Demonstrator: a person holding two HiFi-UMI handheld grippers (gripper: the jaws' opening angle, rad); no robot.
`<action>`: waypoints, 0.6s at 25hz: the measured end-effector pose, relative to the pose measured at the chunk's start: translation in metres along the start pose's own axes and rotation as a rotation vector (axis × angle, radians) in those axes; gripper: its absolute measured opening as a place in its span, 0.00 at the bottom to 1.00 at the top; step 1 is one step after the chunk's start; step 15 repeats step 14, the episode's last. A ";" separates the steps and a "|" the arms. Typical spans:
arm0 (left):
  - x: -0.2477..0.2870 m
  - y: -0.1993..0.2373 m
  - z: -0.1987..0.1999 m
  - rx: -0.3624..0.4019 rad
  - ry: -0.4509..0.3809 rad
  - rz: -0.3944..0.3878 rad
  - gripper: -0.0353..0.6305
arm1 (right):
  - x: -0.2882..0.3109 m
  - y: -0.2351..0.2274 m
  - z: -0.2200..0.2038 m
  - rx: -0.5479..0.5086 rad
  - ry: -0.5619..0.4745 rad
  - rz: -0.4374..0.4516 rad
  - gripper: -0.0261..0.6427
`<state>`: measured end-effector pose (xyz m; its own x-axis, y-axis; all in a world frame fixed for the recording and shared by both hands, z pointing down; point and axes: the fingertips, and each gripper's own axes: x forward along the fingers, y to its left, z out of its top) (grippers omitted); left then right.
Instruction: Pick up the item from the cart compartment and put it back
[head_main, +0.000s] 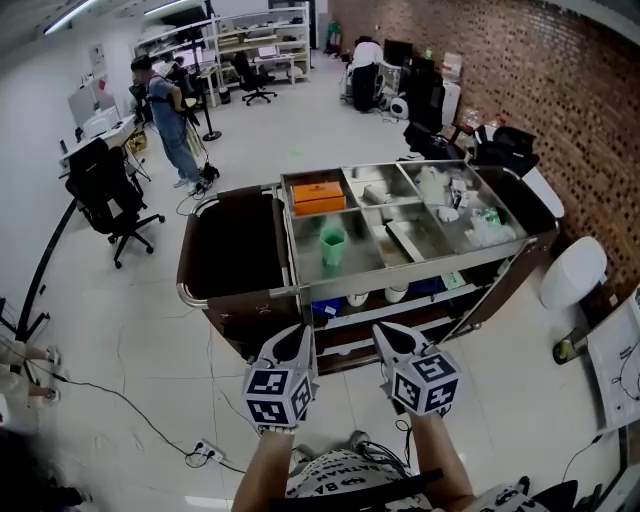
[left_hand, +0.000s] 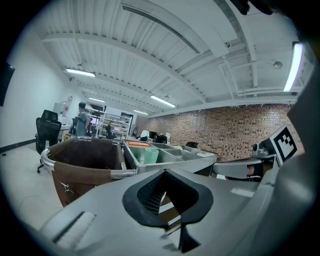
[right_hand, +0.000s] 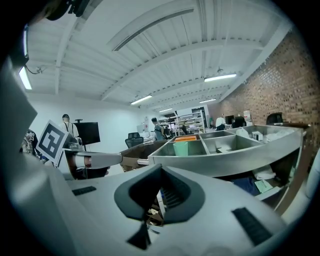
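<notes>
A steel cart (head_main: 420, 268) with several open compartments stands just ahead of me. A green cup (head_main: 332, 245) sits upright in the front left compartment, and an orange box (head_main: 318, 196) lies in the one behind it. The right-hand compartments hold white and clear packets. My left gripper (head_main: 302, 336) and right gripper (head_main: 388, 336) hover side by side before the cart's front edge, both shut and empty. The left gripper view shows the green cup (left_hand: 145, 155) beyond the closed jaws. The right gripper view shows the green cup (right_hand: 180, 148) and orange box (right_hand: 186, 138) likewise.
A brown bag (head_main: 230, 245) hangs on the cart's left end. White cups sit on its lower shelf (head_main: 395, 300). A white bin (head_main: 573, 272) stands right of the cart by the brick wall. A person (head_main: 175, 120) and an office chair (head_main: 110, 195) are at the back left. Cables and a power strip (head_main: 205, 450) lie on the floor.
</notes>
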<state>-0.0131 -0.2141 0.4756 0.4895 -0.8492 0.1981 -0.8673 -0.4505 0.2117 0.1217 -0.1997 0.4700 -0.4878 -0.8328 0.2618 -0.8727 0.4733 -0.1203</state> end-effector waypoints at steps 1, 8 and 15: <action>0.000 -0.001 0.001 -0.002 -0.002 -0.003 0.06 | 0.000 0.001 0.001 -0.006 -0.001 0.001 0.06; 0.003 -0.001 0.003 -0.009 0.000 -0.011 0.06 | -0.001 0.002 0.007 -0.032 0.000 -0.003 0.06; 0.002 0.000 0.005 -0.009 0.000 -0.009 0.06 | 0.000 0.005 0.009 -0.038 0.001 0.008 0.06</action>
